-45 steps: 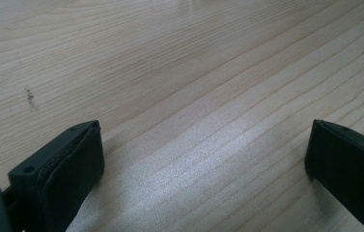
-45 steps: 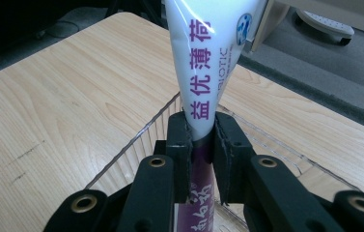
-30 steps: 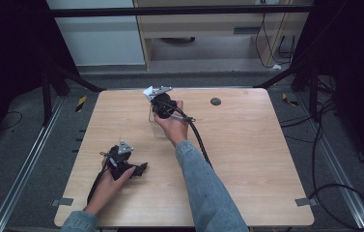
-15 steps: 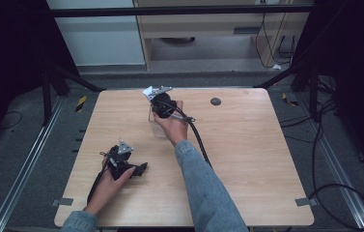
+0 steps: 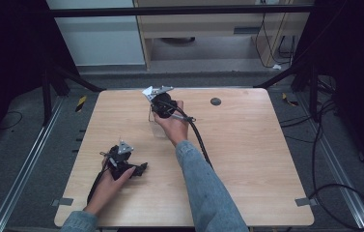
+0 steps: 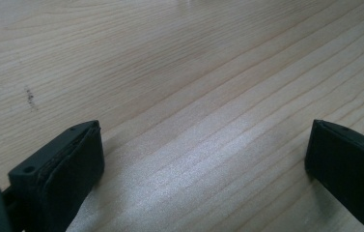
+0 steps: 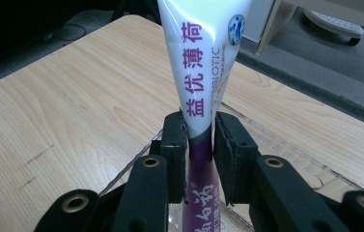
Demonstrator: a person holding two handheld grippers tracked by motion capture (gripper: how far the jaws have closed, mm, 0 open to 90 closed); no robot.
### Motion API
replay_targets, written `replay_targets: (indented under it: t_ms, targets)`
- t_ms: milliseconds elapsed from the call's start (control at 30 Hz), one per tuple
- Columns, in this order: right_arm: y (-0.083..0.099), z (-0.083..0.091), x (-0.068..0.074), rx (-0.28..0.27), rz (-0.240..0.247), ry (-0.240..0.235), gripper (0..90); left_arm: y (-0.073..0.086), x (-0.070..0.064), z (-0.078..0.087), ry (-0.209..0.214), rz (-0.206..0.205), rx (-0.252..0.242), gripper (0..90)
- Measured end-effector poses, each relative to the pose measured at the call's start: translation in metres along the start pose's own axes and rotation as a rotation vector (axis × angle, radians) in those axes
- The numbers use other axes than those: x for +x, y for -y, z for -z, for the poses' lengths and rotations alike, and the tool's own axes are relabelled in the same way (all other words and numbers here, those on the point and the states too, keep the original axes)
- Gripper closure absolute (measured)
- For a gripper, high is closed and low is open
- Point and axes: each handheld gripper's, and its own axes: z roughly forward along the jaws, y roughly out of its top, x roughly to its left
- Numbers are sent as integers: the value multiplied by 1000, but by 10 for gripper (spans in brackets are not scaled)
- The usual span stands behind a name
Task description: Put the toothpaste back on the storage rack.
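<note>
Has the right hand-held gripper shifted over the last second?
No. In the high view the right hand-held gripper sits at the same spot relative to the dark round mark on the table, shut on the toothpaste tube.

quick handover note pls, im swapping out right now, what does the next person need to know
Right gripper: shut on the toothpaste tube, clamped near its purple lower end, broad crimped end up, over a clear plastic container at the far middle of the table.
Left gripper: open, holding nothing, resting low on the near left of the table.
Done: the tube is gripped and its lower end appears to be inside the container.
Left: probably lower it and release; whether it touches the bottom cannot be told.
A small dark round thing lies near the far edge, untouched.
</note>
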Motion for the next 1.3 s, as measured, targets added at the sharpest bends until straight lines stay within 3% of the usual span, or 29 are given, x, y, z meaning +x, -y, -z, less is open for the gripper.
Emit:
replay_targets:
  t_ms: [1000, 1300]
  targets:
    - [4, 28, -2, -15, 2, -5, 701, 0, 0, 0, 0, 0, 0, 0]
    - [10, 44, -10, -21, -28, -3, 611, 0, 0, 0, 0, 0, 0, 0]
